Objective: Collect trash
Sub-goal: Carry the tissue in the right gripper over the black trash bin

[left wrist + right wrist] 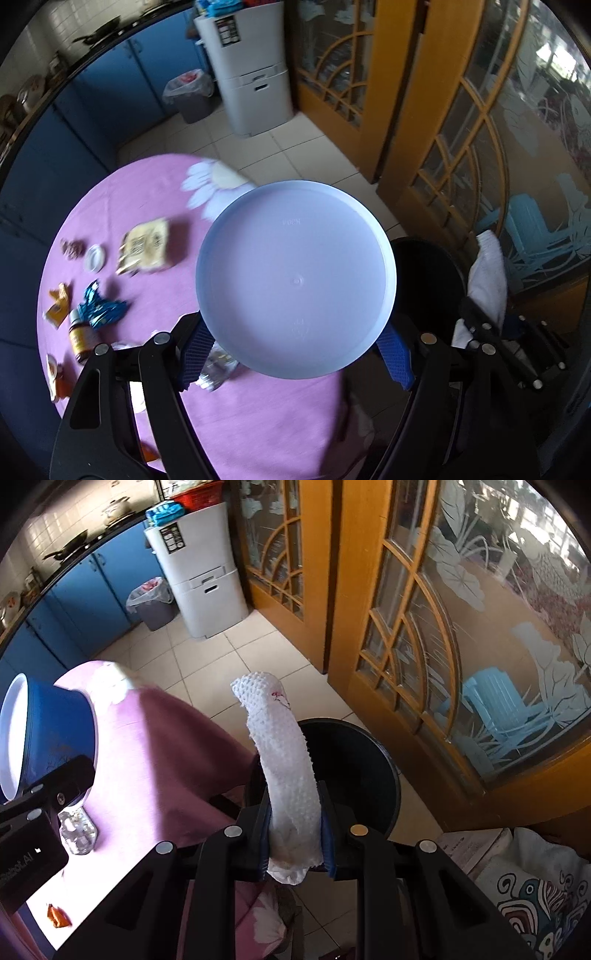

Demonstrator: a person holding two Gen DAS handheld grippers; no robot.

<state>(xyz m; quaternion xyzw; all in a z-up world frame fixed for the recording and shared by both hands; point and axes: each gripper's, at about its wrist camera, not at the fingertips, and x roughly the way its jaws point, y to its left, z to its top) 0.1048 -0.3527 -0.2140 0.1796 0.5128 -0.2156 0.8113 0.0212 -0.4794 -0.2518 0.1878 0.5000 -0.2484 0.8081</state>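
Observation:
My left gripper (295,350) is shut on a blue bowl with a white inside (295,280), held tipped above the edge of the pink table; it also shows in the right wrist view (48,734). My right gripper (295,834) is shut on a white paper towel (284,753), which stands up above the black trash bin (354,760). The bin (428,280) stands on the floor beside the table. Trash lies on the table: a tan packet (146,245), a blue wrapper (99,306), an orange wrapper (59,301), a small bottle (79,338).
A round table with a pink cloth (258,417). A clear glass jar (77,829) stands near its edge. A grey lined bin (190,94) and a white cabinet (251,74) stand by blue cupboards. Wooden glass doors (443,646) on the right.

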